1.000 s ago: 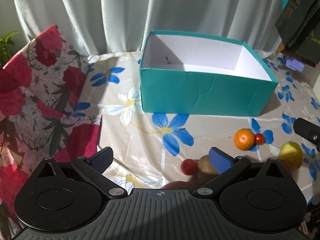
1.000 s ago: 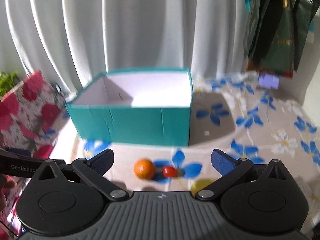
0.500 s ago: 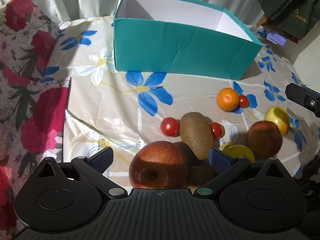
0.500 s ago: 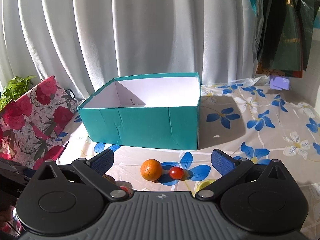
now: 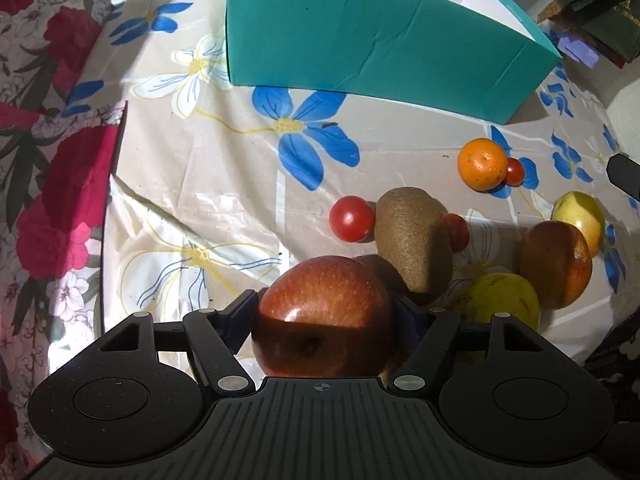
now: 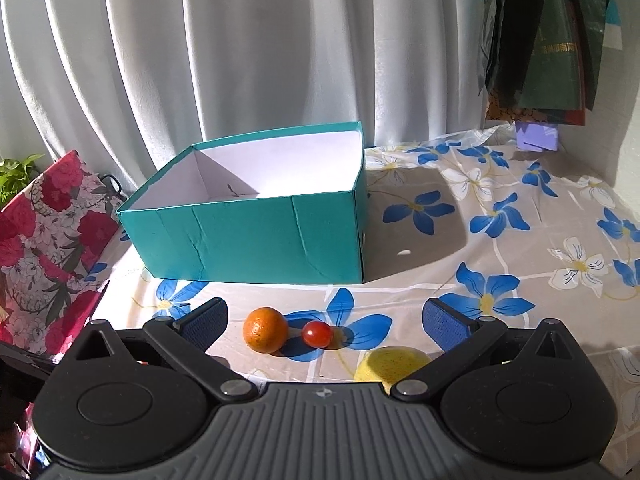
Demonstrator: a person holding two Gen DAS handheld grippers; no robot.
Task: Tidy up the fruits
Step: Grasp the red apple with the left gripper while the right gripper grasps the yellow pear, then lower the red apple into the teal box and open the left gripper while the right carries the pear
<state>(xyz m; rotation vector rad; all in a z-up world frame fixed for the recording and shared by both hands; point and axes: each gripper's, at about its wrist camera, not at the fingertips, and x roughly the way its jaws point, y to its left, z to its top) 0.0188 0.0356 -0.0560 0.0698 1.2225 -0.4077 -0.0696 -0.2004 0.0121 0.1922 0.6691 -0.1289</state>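
- The left gripper is closed on a big red apple; its two blue pads press the apple from both sides, near the front edge of the tabletop.
- Just behind this apple lies a brown kiwi, with one cherry tomato touching its left side and another one at its right side.
- More to the right are a second red apple, a yellow-green fruit in front of it and a yellow apple behind it.
- The right gripper is open with nothing between its fingers, and it hovers above the tabletop.
- A small orange and a cherry tomato lie side by side before the teal box.
- The box is open at the top, and its white inside shows no fruit.
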